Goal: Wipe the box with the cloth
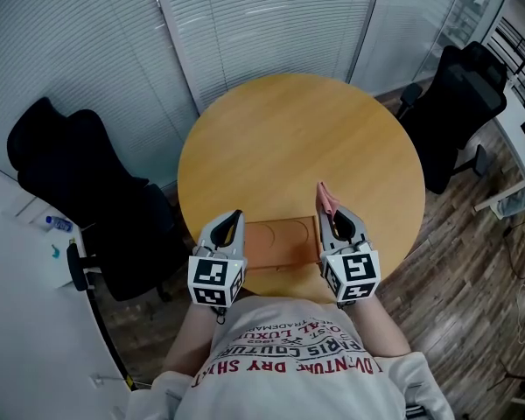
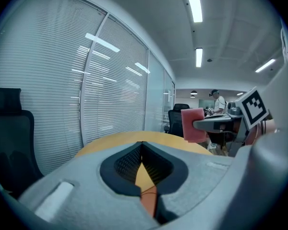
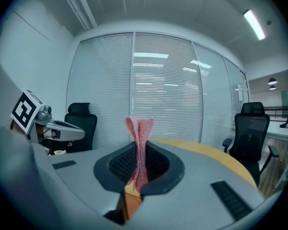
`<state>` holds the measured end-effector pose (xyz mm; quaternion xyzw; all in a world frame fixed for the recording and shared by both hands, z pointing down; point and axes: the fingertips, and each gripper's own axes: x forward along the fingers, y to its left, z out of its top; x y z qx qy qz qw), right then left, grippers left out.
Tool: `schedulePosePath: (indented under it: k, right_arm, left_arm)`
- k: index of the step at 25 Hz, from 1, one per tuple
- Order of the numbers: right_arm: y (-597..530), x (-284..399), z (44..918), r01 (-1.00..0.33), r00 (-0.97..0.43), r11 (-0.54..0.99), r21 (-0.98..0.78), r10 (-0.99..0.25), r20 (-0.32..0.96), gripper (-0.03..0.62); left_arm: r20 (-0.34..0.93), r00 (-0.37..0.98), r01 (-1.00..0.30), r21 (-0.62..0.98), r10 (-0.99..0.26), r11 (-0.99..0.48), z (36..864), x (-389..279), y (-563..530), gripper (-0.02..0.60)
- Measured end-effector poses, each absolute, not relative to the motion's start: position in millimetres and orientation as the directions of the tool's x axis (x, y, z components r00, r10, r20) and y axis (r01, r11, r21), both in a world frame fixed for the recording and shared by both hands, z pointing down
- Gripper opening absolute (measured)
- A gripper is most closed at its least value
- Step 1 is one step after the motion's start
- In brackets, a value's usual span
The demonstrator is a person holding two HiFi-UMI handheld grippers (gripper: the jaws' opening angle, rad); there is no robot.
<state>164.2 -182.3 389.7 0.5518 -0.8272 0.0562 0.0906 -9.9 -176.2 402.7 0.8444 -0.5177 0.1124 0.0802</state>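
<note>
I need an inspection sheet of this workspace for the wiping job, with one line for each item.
Surface: round wooden table, holding only the box.
Job's things: flat orange-brown box at the near edge, between the grippers; pink cloth held off the table.
Clutter: nothing seen.
Grippers: left gripper shut, empty; right gripper shut on the cloth.
Cables: nothing seen on the table.
Surroundings: black chairs on both sides, blinds behind.

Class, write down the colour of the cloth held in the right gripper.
Pink; the cloth shows best in the right gripper view, pinched by the right gripper.
</note>
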Motion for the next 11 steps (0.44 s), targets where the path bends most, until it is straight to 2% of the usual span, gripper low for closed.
schedulePosePath:
  k: [11]
  right_arm:
    - [-187.0,169.3,388.3,-0.932,-0.351,0.361,0.023,-0.918,0.182,0.026]
  left_arm:
    - [0.261,0.437,-0.893,0.016,-0.861,-0.449,402.1,-10.7,-177.9,0.009]
